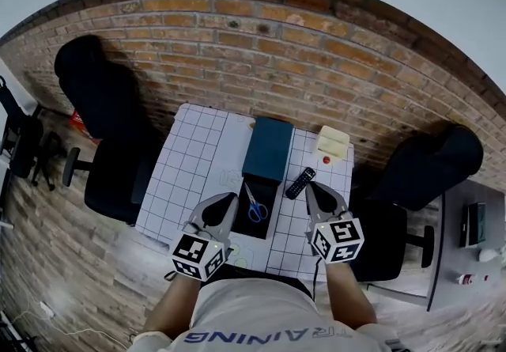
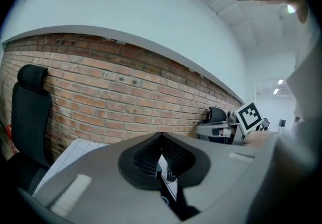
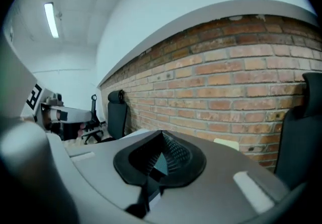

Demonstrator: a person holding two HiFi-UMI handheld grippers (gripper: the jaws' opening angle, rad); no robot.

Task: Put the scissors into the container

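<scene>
Scissors (image 1: pixel 254 206) in container (image 1: pixel 271 187), blades toward brick wall (image 1: pixel 261 50).

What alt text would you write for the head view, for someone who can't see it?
Seen from above, a person holds a grey left gripper and right gripper, both shut and empty, over a white gridded table. Between them, blue-handled scissors lie on a black tray adjoining a dark teal box.

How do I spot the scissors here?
Look at the white gridded table by the brick wall. In its middle, a black tray sits in front of a teal box. The scissors lie on it, the only thing with blue loop handles.
</scene>
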